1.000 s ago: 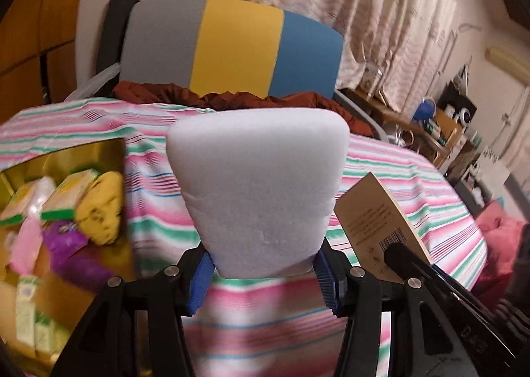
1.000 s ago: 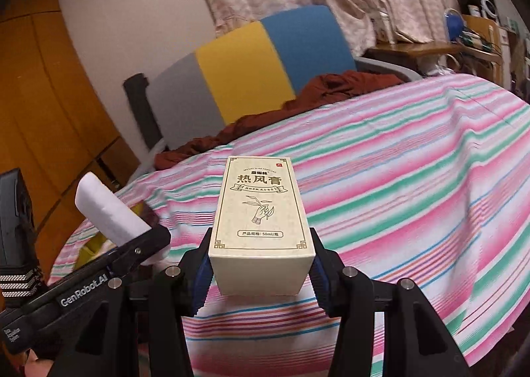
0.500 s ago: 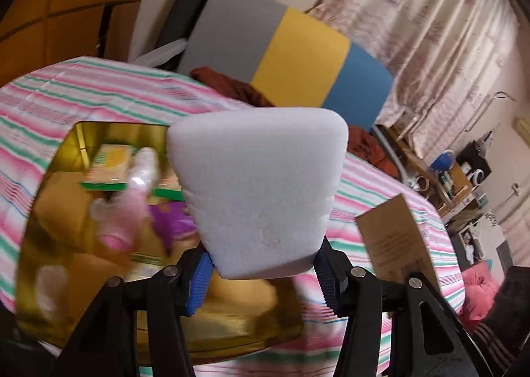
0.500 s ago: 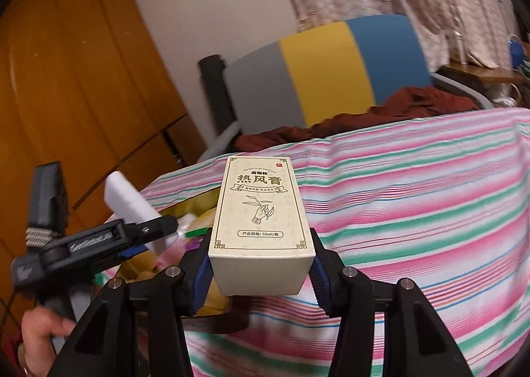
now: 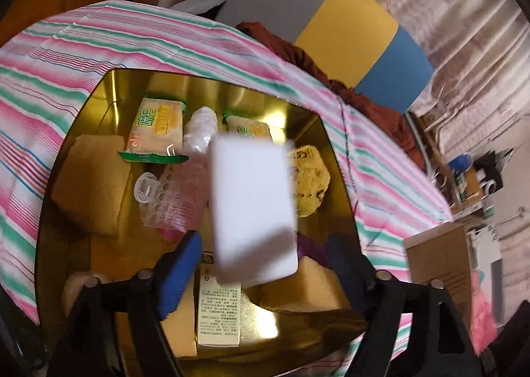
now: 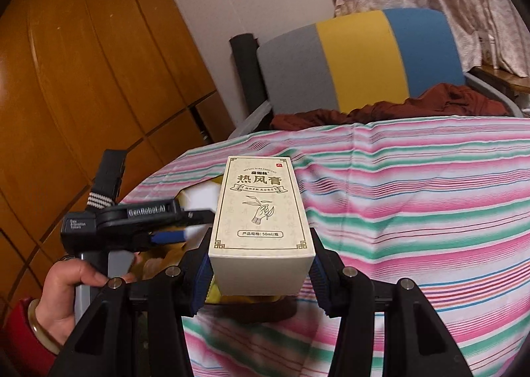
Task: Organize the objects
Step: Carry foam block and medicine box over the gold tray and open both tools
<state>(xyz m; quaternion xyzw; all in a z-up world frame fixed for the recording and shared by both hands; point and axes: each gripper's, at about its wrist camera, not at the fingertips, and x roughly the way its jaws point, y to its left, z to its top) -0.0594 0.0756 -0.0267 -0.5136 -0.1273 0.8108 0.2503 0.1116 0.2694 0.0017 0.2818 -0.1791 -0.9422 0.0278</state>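
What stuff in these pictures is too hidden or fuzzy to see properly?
- Left wrist view: the white sponge is motion-blurred as it leaves the opening left gripper, and it covers a purple thing in the gold tin.
- Left wrist view: the cardboard box runs off behind the gripper's arm.
- Right wrist view: the cream box in the right gripper hides most of the tin.
- Right wrist view: the small print on the box's front is unreadable.

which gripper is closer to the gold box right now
Left. The left gripper hangs directly over the gold box, its fingers opening with the white sponge loose between them. The right gripper, shut on the cream carton, is beside the box, farther back.
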